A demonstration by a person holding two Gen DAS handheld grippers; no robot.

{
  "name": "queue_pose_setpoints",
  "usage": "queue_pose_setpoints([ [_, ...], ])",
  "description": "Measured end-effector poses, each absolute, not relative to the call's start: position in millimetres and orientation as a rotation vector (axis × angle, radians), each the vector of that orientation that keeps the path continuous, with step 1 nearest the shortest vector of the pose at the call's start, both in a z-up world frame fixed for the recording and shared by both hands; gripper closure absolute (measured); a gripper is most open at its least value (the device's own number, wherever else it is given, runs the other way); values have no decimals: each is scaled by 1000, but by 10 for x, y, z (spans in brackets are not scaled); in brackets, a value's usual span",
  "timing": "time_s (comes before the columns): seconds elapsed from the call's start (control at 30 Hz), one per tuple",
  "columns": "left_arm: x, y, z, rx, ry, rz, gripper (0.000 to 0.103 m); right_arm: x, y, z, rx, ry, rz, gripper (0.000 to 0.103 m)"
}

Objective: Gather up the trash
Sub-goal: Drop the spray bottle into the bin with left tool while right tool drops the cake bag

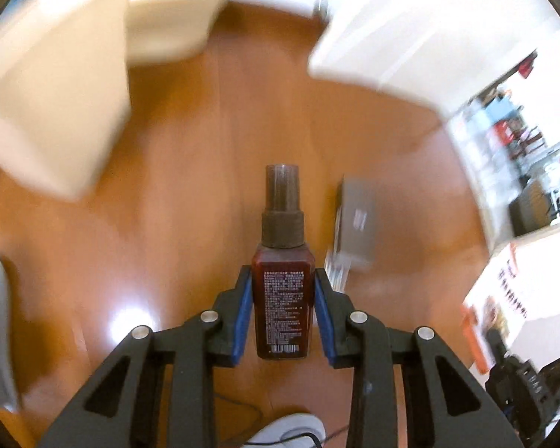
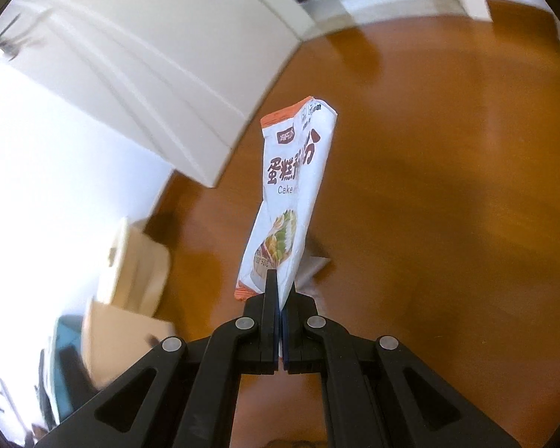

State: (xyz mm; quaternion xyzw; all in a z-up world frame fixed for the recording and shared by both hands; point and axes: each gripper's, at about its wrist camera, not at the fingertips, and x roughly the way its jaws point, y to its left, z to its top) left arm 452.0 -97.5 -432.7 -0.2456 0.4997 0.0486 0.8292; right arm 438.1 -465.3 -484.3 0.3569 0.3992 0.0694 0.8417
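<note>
Spray bottle (image 1: 282, 280): dark red body, dark cap, label facing the camera. It is sitting lengthwise between the blue pads (image 1: 244, 310) of the left gripper (image 1: 282, 283), which is closing on the body just below the shoulder; both pads are touching the flat sides. The bottle is riding above the floor, not resting on it.

Cake-mix packet (image 2: 291, 201): white with orange trim, sticking up and leaning slightly right. The right gripper (image 2: 281, 298) is pinching its lower edge with the jaws fully together on the thin film; most of the packet is hanging free beyond the tips.

Step in hand, as judged: both pieces of trash are being carried toward a bin. No bin is identifiable; both views are blurring at the edges.

Doing it well:
- keeping the squeeze on the bottle even, since the smooth sides could be slipping if the grip is relaxing;
- avoiding quick swings, since the packet is being held by one edge only and may be flapping or tearing;
- releasing one item at a time over the container.

Surroundings: glossy orange-brown wood floor (image 1: 168, 224), showing glare. A grey flat box (image 1: 358, 216) is lying just right of the bottle. Pale cardboard boxes (image 1: 52, 112) are showing at left. White panelled wall or door (image 2: 149, 74) nearby. A small crumpled white scrap (image 2: 311, 267) is lying on the floor behind the packet.
</note>
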Motion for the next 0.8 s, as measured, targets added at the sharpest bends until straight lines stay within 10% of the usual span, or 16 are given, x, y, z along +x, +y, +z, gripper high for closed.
queue_pose_setpoints([
  [0.3,4467,637,-2655,-343,756,282,73,4439,-3744,-3345,625,747,353,102],
  [0.8,4661,1871,-3157,-209,948,337,73,4533,-2217,-2199,312,780,562,102],
])
